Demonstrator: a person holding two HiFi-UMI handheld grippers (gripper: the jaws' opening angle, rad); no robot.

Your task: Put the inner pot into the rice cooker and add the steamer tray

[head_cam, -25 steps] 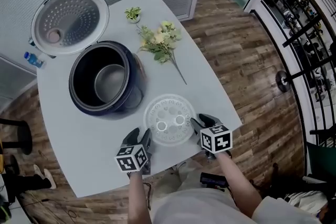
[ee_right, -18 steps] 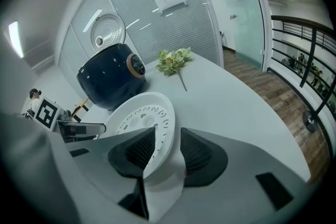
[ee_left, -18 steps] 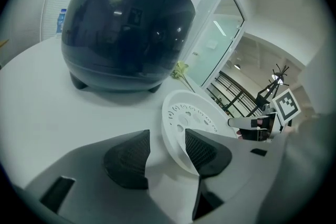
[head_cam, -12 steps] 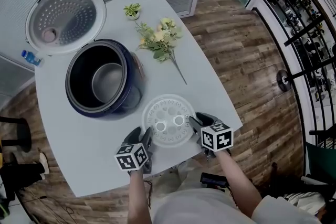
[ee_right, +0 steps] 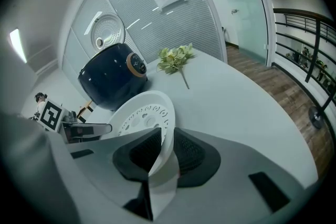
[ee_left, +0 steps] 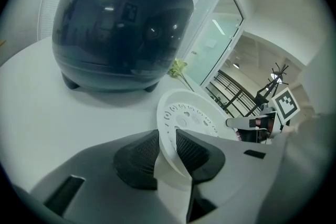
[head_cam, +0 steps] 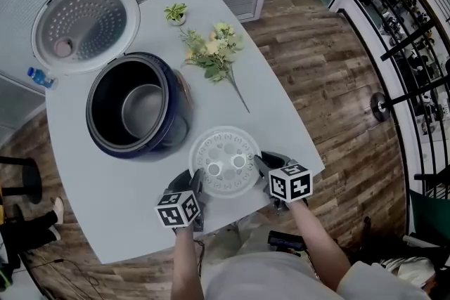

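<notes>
Low centre on the table (head_cam: 281,130), the steamer tray (head_cam: 225,161) has its rim between the jaws of the left gripper (head_cam: 196,180) and right gripper (head_cam: 261,166), which have just been closing and now pinch it from 2 opposite sides. The open rice cooker (head_cam: 137,105) stands just upper left of it, with flowers (head_cam: 214,53) further up.

Glossy, mirror-smooth dark blue on the rice cooker (ee_left: 121,23) shell, ceiling lights reflected in it. Dark, low-sheen walls and a dull grey base in the inner pot (head_cam: 143,109) inside the rice cooker. Perforated grey metal within a white plastic rim on the lid (head_cam: 84,24) behind it. Matt white plastic for the steamer tray (head_cam: 225,161) in front. Smooth, matt pale grey on the counter (head_cam: 281,123) beneath. Wood-grain planks on the floor (head_cam: 330,81) beyond.
</notes>
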